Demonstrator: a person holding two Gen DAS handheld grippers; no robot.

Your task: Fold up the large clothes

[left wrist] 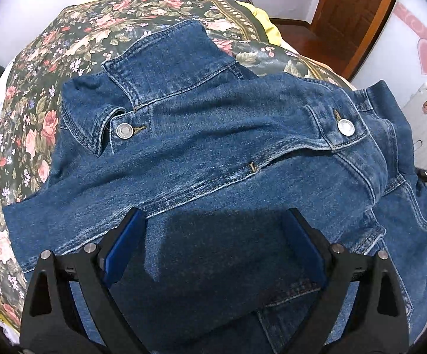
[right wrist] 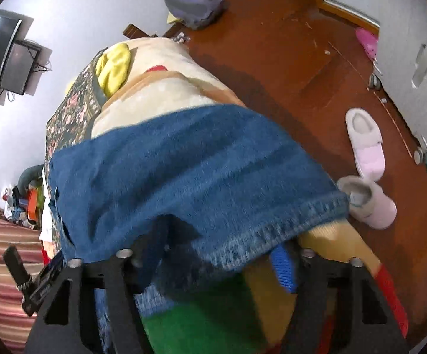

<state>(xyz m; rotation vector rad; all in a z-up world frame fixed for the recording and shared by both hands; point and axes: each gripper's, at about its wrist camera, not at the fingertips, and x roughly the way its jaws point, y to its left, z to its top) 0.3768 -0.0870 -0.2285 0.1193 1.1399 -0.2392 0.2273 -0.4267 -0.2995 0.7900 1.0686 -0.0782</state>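
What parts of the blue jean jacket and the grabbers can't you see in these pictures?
- Blue denim jacket: its lower part runs off the bottom edge, left wrist view.
- Right gripper: a blurred denim hem drapes over its blue fingertips, right wrist view; grip unclear.
- Left gripper: open above the jacket; the denim beneath is in shadow.

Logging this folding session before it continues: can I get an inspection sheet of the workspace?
Surface: floral bedspread over a bed.
Job's things: denim jacket spread out, sleeves folded across, hem over the bed's edge.
Clutter: yellow cloth.
Grippers: left gripper open above the jacket; right gripper at the hem, grip unclear.
Cables: wires below the wall TV.
Surroundings: slippers and grey bag on wooden floor.
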